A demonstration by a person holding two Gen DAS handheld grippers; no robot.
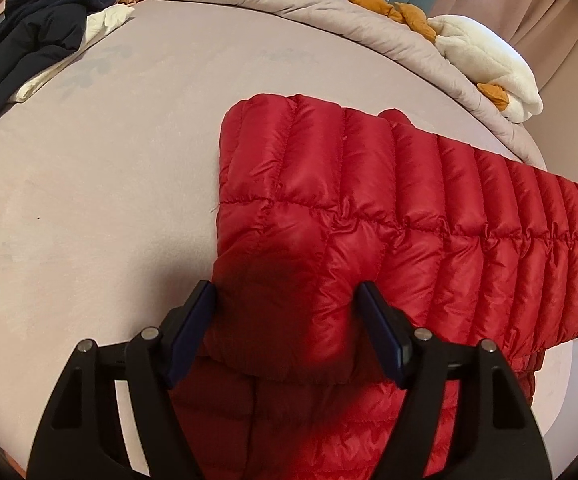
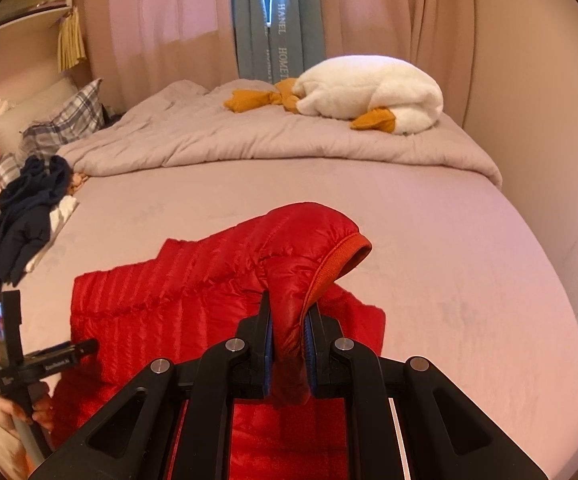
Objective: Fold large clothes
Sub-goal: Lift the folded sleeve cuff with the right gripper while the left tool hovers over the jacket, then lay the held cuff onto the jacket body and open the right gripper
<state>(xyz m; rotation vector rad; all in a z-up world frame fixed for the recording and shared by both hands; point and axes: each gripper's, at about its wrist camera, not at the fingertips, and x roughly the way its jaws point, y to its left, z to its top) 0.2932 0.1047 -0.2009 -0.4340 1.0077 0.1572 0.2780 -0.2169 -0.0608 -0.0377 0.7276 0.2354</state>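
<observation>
Two tools are on one red jacket (image 1: 369, 208) here. The right tool (image 2: 288, 344) has its jaws pressed nearly together, pinching a bunched fold of the jacket by the cuff (image 2: 345, 264), whose orange-lined opening rises just above and to the right of the fingers. The pinched fabric runs down between the blue pads (image 2: 311, 356) and out below them. Over to the left tool (image 1: 289, 332): jaws spread wide, one finger on either side of a puffy folded corner of the jacket. The fabric fills the gap, but whether the pads (image 1: 381, 332) actually press on it, that cannot be told from here.

The jacket lies flat on the bed (image 1: 109, 200), quilted side up, spreading away from the left tool up and to the right. From the right wrist view it stretches leftward from the pinched cuff toward the left tool's handle, gripped by a hand (image 2: 9, 412) at the lower left edge.

Further out, a heap of dark clothes (image 2: 21, 216) sits at the bed's left side, well apart from the jacket, with something white under it. A grey duvet (image 2: 269, 140) is pushed back across the far end of the bed. On top of it lies a white plush goose (image 2: 369, 92) with orange feet and beak. A plaid pillow (image 2: 69, 120) sits at the far left, pink curtains (image 2: 389, 20) behind.
</observation>
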